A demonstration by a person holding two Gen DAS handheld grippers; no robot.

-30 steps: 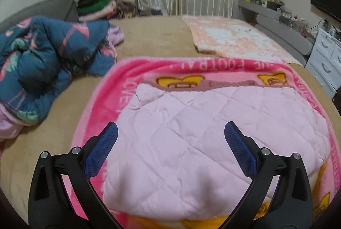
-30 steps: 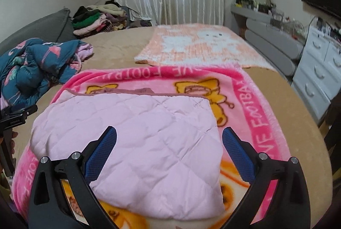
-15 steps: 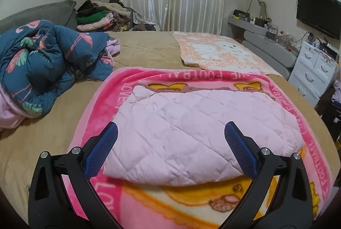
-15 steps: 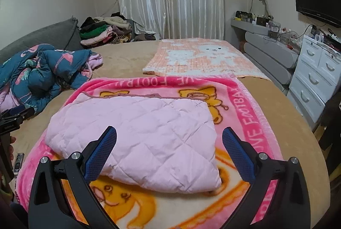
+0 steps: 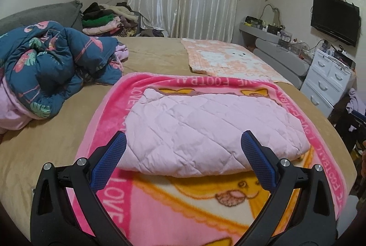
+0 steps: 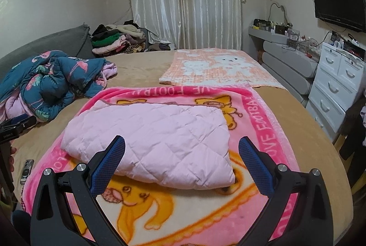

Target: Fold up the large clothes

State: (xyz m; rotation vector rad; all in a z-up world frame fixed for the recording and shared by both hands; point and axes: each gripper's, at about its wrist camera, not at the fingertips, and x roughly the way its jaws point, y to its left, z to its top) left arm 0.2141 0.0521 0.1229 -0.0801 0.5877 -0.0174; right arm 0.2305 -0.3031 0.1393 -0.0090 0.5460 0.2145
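While folded quilt (image 5: 205, 124) lies ahead — left tongs (image 5: 183, 149) wide | right tongs (image 6: 181, 151) wide

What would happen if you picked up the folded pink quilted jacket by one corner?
The folded pink quilted jacket would probably flop open, since its soft layers only rest on each other. Its puffy padding suggests it is light for its size. It cannot roll.

I see a big tan bed (image 5: 155, 56). On it lie a pink blanket (image 5: 233, 83), an orange bear blanket (image 5: 226, 60), a bunched blue quilt (image 5: 52, 62) and a small phone (image 6: 27, 168).
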